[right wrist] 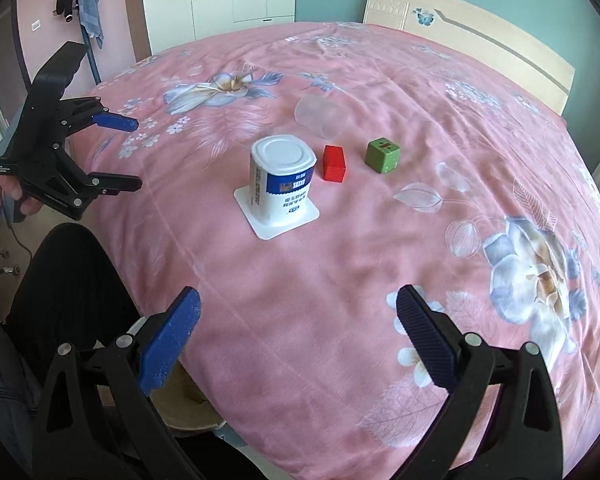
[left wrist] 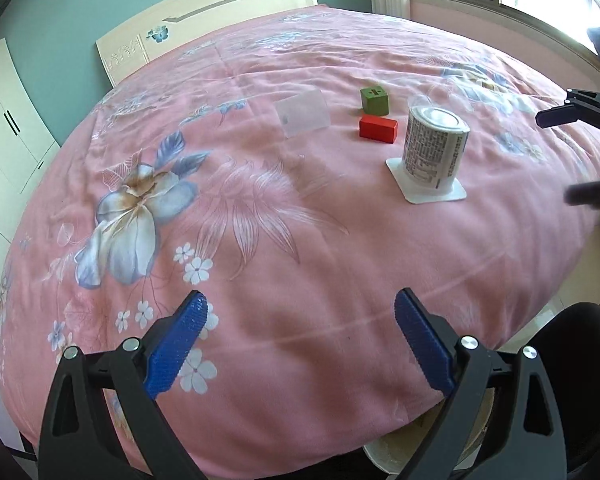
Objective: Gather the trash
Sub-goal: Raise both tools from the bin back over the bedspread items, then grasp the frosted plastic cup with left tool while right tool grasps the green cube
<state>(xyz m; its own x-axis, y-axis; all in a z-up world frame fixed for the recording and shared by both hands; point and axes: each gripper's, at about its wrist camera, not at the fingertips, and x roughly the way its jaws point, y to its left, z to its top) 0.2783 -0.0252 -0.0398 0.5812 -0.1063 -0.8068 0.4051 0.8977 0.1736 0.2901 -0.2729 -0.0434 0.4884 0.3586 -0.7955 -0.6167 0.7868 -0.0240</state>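
Both my tongs, left (left wrist: 300, 336) and right (right wrist: 300, 332), gape wide and empty over the pink floral bed (right wrist: 340, 280). An upturned yogurt cup (right wrist: 281, 184) stands mid-bed beside a red block (right wrist: 334, 163), a green die (right wrist: 382, 155) and a clear cup (right wrist: 320, 116). Only the right view shows the yogurt cup's blue label.

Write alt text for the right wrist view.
The open right gripper hovers over a pink floral bedspread where an upside-down yogurt cup, a red block, a green block and a clear plastic cup on its side lie. At left, a hand holds the open left gripper.
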